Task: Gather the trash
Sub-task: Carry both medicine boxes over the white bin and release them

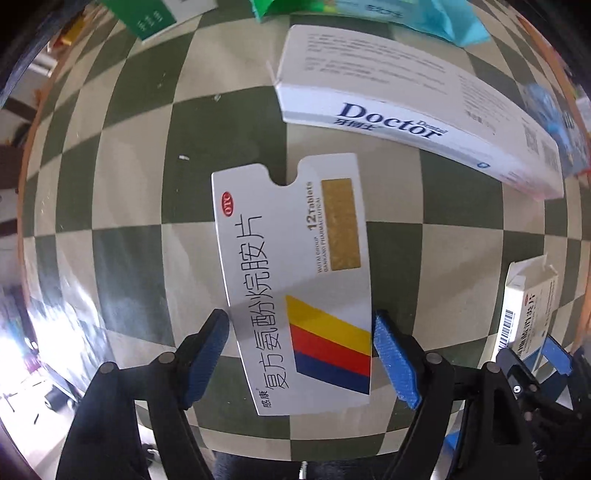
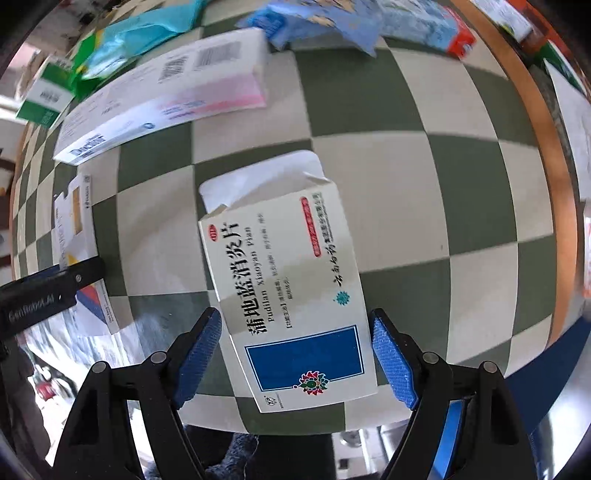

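The left hand-held gripper (image 1: 301,360) points straight down over a flat white tablet box with yellow, red and blue stripes (image 1: 295,280), its blue pads either side of the near end. The left pad looks to meet the box edge and the right sits just beside it, so a true grip cannot be told. The box lies on the green-and-cream checked worktop (image 1: 129,192).

The right hand-held gripper (image 2: 297,360) also points straight down, and its own view shows what the left one barely catches: a white medicine box with a blue panel (image 2: 291,295), far flap open. The pads sit a little clear on both sides, jaws wide, nothing gripped.

The left view alone reads the long white toothpaste box (image 1: 413,110) marked "Doctor", lying beyond the striped box and well apart from it. The right view sees that carton from its barcode end, and only here does the worktop's wooden rim (image 2: 546,122) show. Blue and teal wrappers (image 2: 332,18) pile along the far edge, with a green box (image 2: 44,99) at far left.
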Motion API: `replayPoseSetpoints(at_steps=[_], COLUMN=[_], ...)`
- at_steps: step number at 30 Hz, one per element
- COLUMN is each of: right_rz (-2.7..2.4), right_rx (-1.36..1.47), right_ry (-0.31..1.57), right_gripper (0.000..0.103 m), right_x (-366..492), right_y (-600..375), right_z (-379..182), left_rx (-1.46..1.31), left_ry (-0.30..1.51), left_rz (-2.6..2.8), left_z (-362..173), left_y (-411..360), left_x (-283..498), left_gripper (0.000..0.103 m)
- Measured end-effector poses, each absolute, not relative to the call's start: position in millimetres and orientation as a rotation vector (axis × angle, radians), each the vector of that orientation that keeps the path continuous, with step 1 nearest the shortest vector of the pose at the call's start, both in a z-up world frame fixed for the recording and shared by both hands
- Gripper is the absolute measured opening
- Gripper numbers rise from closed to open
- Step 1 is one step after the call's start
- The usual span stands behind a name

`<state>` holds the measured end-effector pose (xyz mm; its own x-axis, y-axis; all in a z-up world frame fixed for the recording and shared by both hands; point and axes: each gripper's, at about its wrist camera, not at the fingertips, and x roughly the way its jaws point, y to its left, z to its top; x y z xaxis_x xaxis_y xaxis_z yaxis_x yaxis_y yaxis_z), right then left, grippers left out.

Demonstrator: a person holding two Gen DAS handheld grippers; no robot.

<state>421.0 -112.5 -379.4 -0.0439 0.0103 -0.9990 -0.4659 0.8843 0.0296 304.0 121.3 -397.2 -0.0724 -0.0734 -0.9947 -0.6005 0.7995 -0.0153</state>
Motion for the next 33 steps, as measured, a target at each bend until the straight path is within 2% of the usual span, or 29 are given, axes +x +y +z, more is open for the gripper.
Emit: replayPoseSetpoints(at_steps=[4, 11, 16, 23, 33], right_rz=[0.432, 0.417, 0.425, 0.418, 0.452], right_rx=[-0.479, -0.491, -0.409, -0.324, -0.249], right_ry=[1.555, 1.506, 1.504, 1.452, 1.341], right_gripper=[0.083, 0.076, 0.075, 0.075, 0.075], right_x=[417, 407, 402, 391, 343], right_y=[-93, -78, -92, -108, -132], right_z=[-385, -386, -380, -352, -277], left_rx=[-0.536, -0.461, -0.390, -0.332, -0.360], left_ry=[1.585, 1.567, 1.533, 1.456, 1.313], left_rz=[0.462, 0.464, 0.458, 0.441, 0.401], left_z=[-400, -395, -379, -350, -265], left_y=[126, 90, 60, 30, 43], left_x=[301, 310, 315, 283, 205], left_gripper=[0.071, 0.070, 0.070, 0.070, 0.070])
